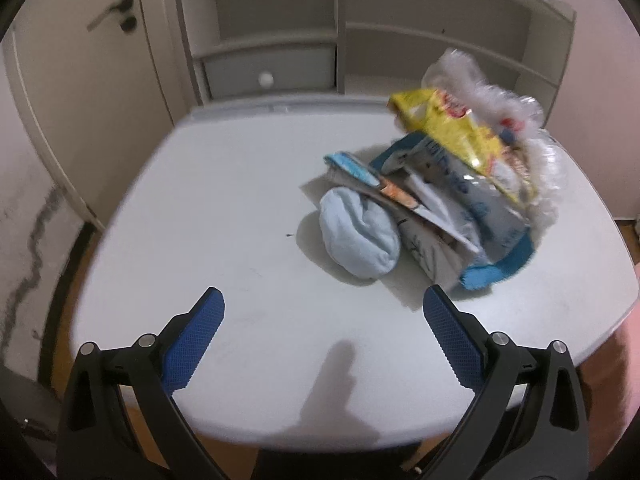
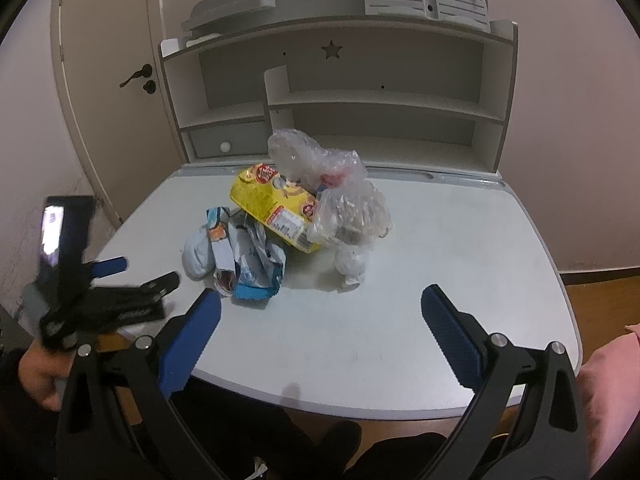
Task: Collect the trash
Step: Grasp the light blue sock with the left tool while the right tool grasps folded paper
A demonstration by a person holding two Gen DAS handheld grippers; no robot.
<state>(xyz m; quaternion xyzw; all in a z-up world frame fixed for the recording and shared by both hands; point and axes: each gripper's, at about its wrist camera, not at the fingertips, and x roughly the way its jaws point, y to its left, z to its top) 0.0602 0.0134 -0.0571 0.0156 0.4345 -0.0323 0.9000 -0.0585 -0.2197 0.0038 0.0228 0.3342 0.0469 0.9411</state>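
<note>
Left tongs (image 1: 323,312) apart, right tongs (image 2: 321,311) apart, yellow wrapper (image 2: 276,206) print unreadable, desk (image 2: 440,248)

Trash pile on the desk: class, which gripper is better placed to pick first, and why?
Probably the left gripper: open, nearest the pale blue wad at the pile's left edge. The right gripper, also open, sits further back.

No text can be read with certainty in either view. The yellow snack bag (image 2: 276,208), centre of the right wrist frame, carries a round red logo at its top and a white printed label panel near its lower edge; the characters on both are too small to make out. The white-and-blue wrapper (image 1: 472,196), right of centre in the left wrist frame, bears blue lettering blurred beyond reading.
</note>
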